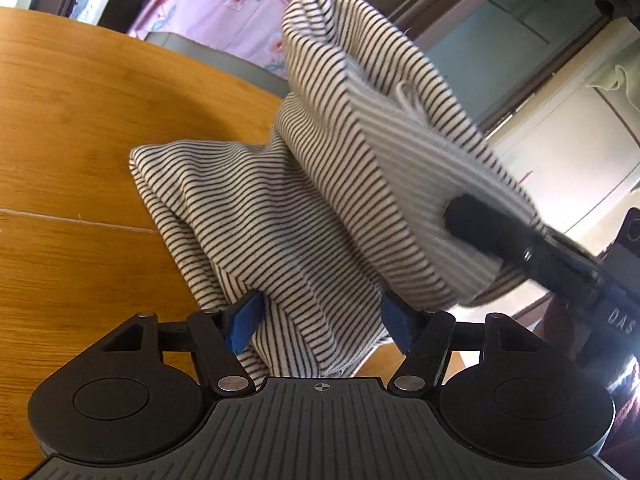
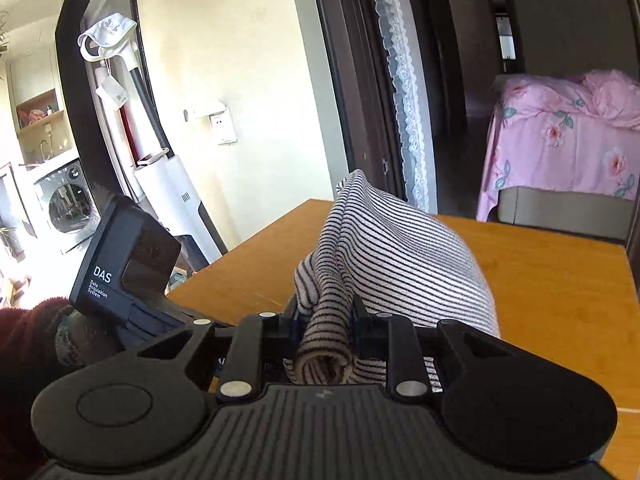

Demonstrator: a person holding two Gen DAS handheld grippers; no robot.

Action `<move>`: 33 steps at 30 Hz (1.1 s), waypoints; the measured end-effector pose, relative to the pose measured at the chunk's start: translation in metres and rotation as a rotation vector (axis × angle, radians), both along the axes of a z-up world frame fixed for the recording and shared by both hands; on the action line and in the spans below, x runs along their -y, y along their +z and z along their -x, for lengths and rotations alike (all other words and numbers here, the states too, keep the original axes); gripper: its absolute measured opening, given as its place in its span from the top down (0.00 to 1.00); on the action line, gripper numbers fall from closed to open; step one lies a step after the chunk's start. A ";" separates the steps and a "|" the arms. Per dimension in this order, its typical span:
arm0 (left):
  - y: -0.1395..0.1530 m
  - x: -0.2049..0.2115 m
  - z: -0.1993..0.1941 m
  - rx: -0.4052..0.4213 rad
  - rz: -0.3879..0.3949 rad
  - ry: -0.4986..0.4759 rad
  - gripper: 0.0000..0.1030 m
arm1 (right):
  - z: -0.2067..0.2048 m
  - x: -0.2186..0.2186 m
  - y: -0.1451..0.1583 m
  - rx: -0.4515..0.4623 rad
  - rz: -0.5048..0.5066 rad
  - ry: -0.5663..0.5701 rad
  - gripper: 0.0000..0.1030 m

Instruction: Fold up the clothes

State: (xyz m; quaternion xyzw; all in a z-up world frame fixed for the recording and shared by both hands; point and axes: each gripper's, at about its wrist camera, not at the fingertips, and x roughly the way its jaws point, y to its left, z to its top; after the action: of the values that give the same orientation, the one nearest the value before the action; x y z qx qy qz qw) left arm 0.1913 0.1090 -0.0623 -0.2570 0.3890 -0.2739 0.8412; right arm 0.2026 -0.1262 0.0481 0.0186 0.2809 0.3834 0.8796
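Note:
A black-and-white striped garment (image 1: 304, 200) lies partly on the wooden table (image 1: 80, 120) and is partly lifted. My left gripper (image 1: 320, 322) is open, its blue pads (image 1: 244, 324) apart with striped cloth hanging between them. My right gripper (image 2: 326, 320) is shut on a bunched fold of the striped garment (image 2: 384, 248) and holds it above the table (image 2: 560, 280). The right gripper also shows in the left wrist view (image 1: 480, 228), clamped on the raised cloth at the right.
A bed with a pink floral cover (image 2: 560, 132) stands beyond the table's far edge. A washing machine (image 2: 68, 204) and a white appliance (image 2: 168, 188) stand at the left. The left gripper's body (image 2: 120, 264) is close at the left.

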 end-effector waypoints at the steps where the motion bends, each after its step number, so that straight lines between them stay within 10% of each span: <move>1: -0.001 0.000 0.001 0.007 -0.015 -0.003 0.37 | -0.003 0.000 -0.006 -0.022 -0.021 -0.002 0.78; 9: 0.000 -0.033 0.017 -0.018 -0.013 0.027 0.35 | 0.009 -0.030 -0.029 0.057 0.072 0.012 0.77; 20: 0.081 -0.056 0.014 0.256 -0.017 0.118 0.19 | 0.046 -0.089 -0.052 0.262 0.324 0.043 0.52; 33: 0.023 -0.037 -0.041 0.139 -0.025 0.071 0.18 | 0.023 -0.026 -0.018 0.153 0.115 -0.064 0.00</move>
State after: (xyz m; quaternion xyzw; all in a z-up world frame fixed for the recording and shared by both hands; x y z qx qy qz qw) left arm 0.2326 0.1457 -0.0392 -0.2404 0.3240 -0.2563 0.8784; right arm 0.1791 -0.1001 0.0305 -0.0520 0.2338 0.3385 0.9100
